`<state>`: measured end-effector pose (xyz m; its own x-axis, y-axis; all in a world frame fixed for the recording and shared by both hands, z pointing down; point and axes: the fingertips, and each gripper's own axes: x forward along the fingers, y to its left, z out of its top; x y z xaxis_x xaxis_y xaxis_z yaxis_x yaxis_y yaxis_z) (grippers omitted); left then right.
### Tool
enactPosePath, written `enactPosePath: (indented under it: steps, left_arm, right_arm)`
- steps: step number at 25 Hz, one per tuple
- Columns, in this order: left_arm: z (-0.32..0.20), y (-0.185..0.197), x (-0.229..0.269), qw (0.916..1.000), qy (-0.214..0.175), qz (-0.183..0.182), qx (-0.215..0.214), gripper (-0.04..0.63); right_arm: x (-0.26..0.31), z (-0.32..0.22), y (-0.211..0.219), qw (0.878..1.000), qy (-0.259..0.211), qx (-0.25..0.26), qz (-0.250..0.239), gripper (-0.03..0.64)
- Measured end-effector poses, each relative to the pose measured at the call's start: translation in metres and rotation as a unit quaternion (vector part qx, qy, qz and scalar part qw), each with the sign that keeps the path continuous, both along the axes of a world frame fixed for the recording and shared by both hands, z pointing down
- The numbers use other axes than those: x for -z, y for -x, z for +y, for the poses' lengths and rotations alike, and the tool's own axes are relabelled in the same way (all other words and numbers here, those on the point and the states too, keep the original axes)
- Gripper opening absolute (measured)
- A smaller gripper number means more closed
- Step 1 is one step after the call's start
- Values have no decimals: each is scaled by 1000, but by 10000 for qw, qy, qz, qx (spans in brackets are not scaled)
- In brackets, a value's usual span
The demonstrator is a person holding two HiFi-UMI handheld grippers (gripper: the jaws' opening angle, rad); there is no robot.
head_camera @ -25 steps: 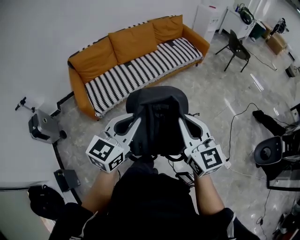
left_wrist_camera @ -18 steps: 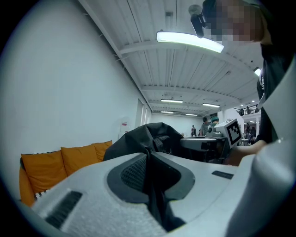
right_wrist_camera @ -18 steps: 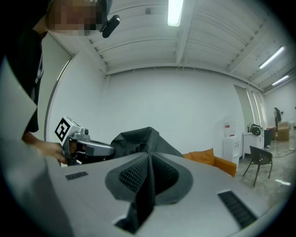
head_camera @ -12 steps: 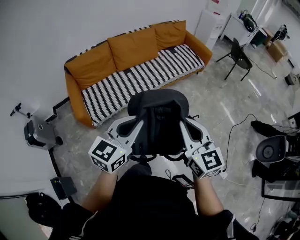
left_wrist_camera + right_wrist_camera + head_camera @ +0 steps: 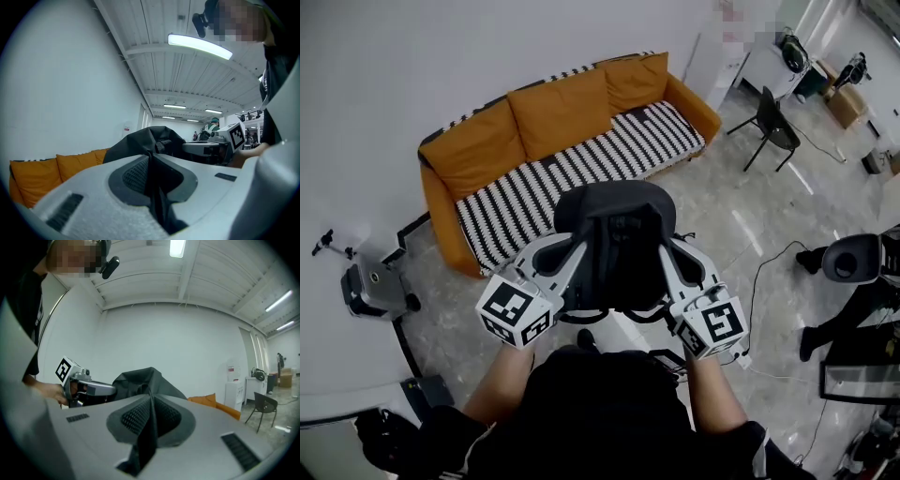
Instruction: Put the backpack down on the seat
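Black backpack (image 5: 614,234) ×1 | left tongs (image 5: 565,253) clamped on it | right tongs (image 5: 670,253) likewise | sofa (image 5: 553,117) ×1

light: bright, even, from ceiling strip lights (image 5: 200,46) | shadows: soft | glare: pale streaks on floor (image 5: 769,202), 2–3 o'clock | edges: fisheye bend, black vignette in gripper views | focus: nearest surfaces soft

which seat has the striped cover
The orange sofa: a black-and-white striped cover lies on its seat, while the black chair is bare.
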<state>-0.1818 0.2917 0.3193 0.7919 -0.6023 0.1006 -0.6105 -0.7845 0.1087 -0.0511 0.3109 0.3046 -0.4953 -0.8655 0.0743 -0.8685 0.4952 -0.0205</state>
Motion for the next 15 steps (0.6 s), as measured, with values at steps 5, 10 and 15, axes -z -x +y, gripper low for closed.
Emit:
enactPosePath:
  steps: [5,10,15]
  left_arm:
    - [-24,3,4,9999,-66,51,-85,40]
    - [-39,1,4,9998,-48,-10,-205,40]
    - [-53,-2,3,9997,-34,-44,-220,40]
  right_arm:
    - [2,-19,3,9999,-6,-104,22,38]
    - [5,-31,6,9998,-53,-108,-177,38]
    - [2,-47,2,9998,-2,-131,-161,38]
